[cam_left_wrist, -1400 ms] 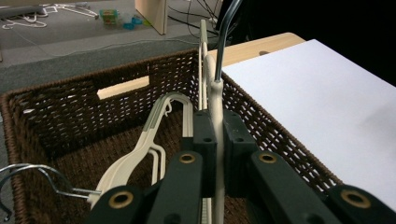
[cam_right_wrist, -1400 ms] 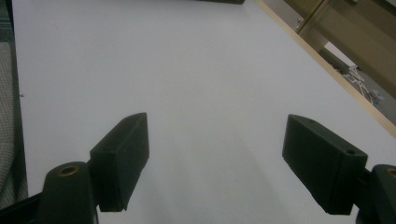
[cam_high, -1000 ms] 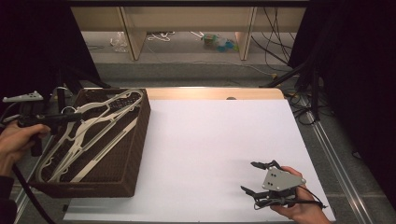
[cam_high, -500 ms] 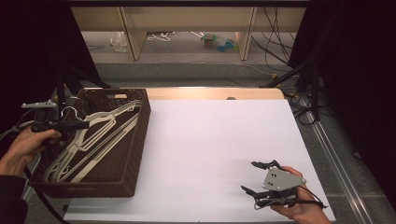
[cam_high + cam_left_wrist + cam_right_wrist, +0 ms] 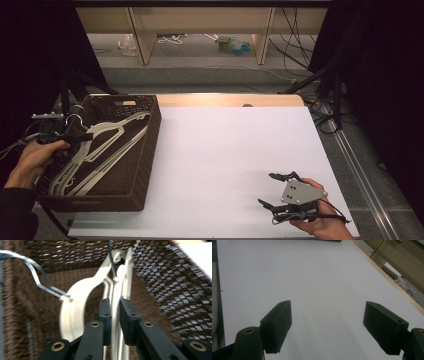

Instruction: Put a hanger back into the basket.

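- White plastic hanger is in the dark woven basket at the table's left edge, on top of the other white hangers heaped there.
- left gripper reaches into the basket from its left side; in the left gripper view a thin bar of the hanger runs up between the two black jaws. Jaws nearly together and have just been easing apart a little; pads look to be still on the bar, though blur makes real contact hard to judge.
- Metal hooks: one dark wire hook rises from the held hanger's neck, and a silver hook belonging to the neighbouring hanger curves off beside it.
- Basket's woven walls close in on both sides of the left gripper, so the hanger pile and hooks crowd the jaws.
- Person's left hand grips the tool at the basket's left rim, in the high view.
- White table sheet lies bare between basket and right side.
- right gripper is held low over the sheet near the table's front right corner, well apart from the basket; jaws spread wide, nothing between them.
- Right hand holds it, grey three-cornered plate on top.
- Beyond the table: shelving legs, loose cables and small clutter on the floor.
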Demonstrator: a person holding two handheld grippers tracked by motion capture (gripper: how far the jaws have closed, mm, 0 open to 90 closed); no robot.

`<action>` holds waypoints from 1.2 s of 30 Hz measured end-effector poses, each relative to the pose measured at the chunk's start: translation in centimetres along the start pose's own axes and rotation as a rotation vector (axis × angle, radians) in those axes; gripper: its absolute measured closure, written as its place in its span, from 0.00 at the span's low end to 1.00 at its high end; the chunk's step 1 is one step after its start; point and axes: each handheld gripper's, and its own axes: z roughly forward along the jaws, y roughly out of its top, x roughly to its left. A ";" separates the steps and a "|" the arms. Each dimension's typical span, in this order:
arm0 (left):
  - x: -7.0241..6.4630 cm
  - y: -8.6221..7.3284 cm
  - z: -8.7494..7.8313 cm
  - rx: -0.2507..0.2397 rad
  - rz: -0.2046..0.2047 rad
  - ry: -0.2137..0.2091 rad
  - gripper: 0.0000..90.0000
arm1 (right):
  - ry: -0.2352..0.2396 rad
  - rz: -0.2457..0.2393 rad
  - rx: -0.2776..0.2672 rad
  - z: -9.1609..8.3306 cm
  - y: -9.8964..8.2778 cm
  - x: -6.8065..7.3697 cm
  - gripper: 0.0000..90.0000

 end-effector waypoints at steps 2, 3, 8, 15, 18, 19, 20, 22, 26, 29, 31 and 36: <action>0.2 -0.2 0.1 0.002 -0.013 0.014 0.87 | 0.000 0.000 0.000 0.0 0.0 0.0 0.27; 0.3 -0.2 0.2 0.003 -0.016 0.018 0.87 | 0.002 0.003 0.001 -0.1 0.0 0.0 0.27; 0.6 -0.5 0.2 0.021 -0.017 0.060 0.82 | 0.000 0.003 0.002 0.0 0.0 0.0 0.27; 0.5 -0.4 -0.8 0.017 -0.004 0.109 0.71 | 0.001 0.004 0.000 -0.1 0.0 -0.1 0.27; -0.3 0.0 -1.4 -0.041 -0.022 0.100 0.65 | -0.002 0.006 -0.004 -0.1 0.0 -0.1 0.27; -0.5 0.1 -1.7 -0.052 -0.009 0.099 0.64 | -0.003 0.006 -0.004 -0.1 0.0 -0.1 0.27; -0.8 0.3 -2.0 -0.066 0.003 0.097 0.62 | -0.004 0.006 -0.005 -0.1 0.0 -0.1 0.27; -1.7 0.5 -2.7 -0.115 0.001 0.080 0.57 | -0.004 0.005 -0.005 -0.1 0.0 -0.1 0.27; -3.0 0.0 -4.0 -0.177 0.023 0.067 0.52 | -0.007 0.005 -0.008 -0.1 0.0 -0.2 0.27; -3.5 -0.5 -4.8 -0.206 0.061 0.079 0.51 | -0.008 0.004 -0.009 -0.1 0.0 -0.1 0.27; -3.6 -0.6 -5.5 -0.207 0.095 0.125 0.50 | -0.005 0.003 -0.009 -0.1 0.0 -0.1 0.27; -4.1 -0.5 -7.3 -0.255 0.080 0.115 0.48 | -0.006 0.010 -0.007 -0.1 0.0 -0.1 0.27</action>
